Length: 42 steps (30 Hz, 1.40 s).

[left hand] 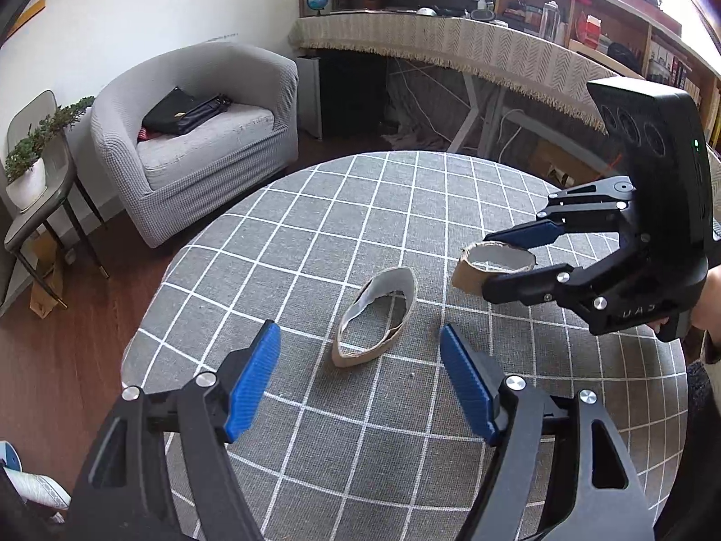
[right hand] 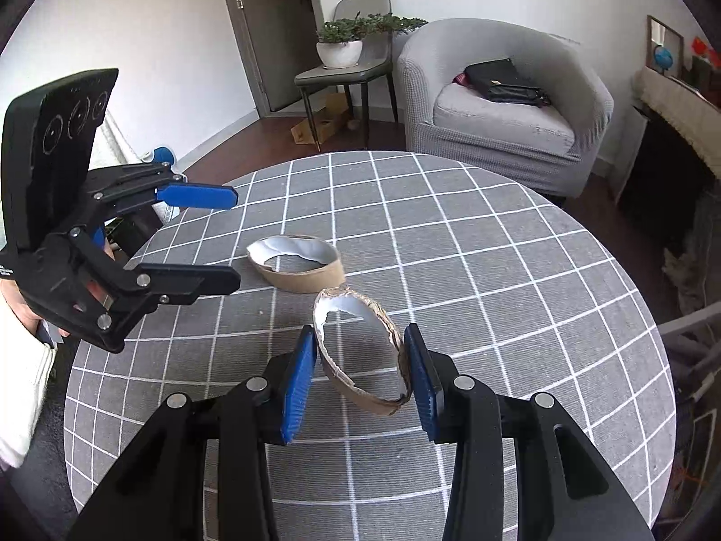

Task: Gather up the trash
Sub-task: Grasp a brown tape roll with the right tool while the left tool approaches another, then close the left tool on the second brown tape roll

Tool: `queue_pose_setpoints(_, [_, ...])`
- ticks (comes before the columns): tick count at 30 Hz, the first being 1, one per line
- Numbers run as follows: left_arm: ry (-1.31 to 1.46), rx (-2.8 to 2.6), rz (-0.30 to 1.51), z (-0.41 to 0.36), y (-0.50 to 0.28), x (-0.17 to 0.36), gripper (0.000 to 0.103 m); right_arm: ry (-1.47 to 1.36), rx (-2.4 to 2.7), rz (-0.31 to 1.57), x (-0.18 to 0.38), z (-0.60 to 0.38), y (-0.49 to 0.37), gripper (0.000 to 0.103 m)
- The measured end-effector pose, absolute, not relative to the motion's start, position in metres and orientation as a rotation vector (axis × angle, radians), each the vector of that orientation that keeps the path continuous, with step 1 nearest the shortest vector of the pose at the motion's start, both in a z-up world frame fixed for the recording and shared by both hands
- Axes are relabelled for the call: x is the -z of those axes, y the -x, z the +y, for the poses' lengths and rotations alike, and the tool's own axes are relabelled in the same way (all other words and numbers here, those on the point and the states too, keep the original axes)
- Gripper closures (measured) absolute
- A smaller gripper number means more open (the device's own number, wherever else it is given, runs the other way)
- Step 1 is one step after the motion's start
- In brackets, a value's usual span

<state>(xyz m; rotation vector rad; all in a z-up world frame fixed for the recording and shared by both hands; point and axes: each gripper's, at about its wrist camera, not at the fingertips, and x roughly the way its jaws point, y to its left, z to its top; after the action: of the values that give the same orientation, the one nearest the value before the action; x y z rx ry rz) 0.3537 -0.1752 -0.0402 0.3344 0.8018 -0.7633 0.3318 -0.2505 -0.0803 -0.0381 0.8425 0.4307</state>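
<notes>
Two torn cardboard tape rings lie on a round table with a grey checked cloth (left hand: 315, 207). One ring (left hand: 376, 318) lies just beyond my open left gripper (left hand: 360, 347); it also shows in the right wrist view (right hand: 297, 268), in front of the left gripper (right hand: 236, 236). The other ring (right hand: 360, 351) sits between the blue pads of my right gripper (right hand: 360, 365), which touch both its sides. In the left wrist view this ring (left hand: 491, 266) sits between the right gripper's fingers (left hand: 509, 261), tilted above the cloth.
A grey armchair (left hand: 198, 135) with a black bag (left hand: 184, 112) stands beyond the table. A chair with a potted plant (right hand: 342, 45) is by the door. A long desk with a fringed cloth (left hand: 450, 45) runs along the back.
</notes>
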Motion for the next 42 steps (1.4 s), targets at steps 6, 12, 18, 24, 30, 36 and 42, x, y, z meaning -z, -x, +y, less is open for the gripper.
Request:
queue_pose_setpoints(6, [-0.374, 0.781, 0.823, -0.192, -0.358, 0.049, 0.040, 0.011, -0.422, 0.846, 0.082, -0.265, -0.337, 0.062])
queue_pose_setpoints(12, [-0.403, 0.763, 0.838, -0.196, -0.362, 0.057, 0.062, 0.007, -0.430, 0.850, 0.083, -0.265, -0.339, 0.062])
queue_pose_setpoints(18, [-0.353, 0.739, 0.845, -0.185, -0.363, 0.055, 0.068, 0.013, -0.417, 0.859, 0.086, -0.261, -0.340, 0.062])
queue_pose_setpoints(24, [-0.338, 0.714, 0.847, -0.172, -0.353, 0.054, 0.069, 0.003, -0.396, 0.855, 0.082, -0.252, -0.334, 0.063])
queue_pose_setpoints(30, [-0.300, 0.662, 0.843, -0.152, -0.338, 0.047, 0.069, 0.002, -0.377, 0.845, 0.080, -0.233, -0.324, 0.063])
queue_pose_setpoints(36, [-0.284, 0.602, 0.820, -0.130, -0.313, 0.040, 0.069, -0.019, -0.350, 0.813, 0.073, -0.215, -0.307, 0.063])
queue_pose_setpoints(42, [-0.211, 0.548, 0.794, -0.098, -0.283, 0.029, 0.069, -0.008, -0.312, 0.848, 0.080, -0.191, -0.292, 0.070])
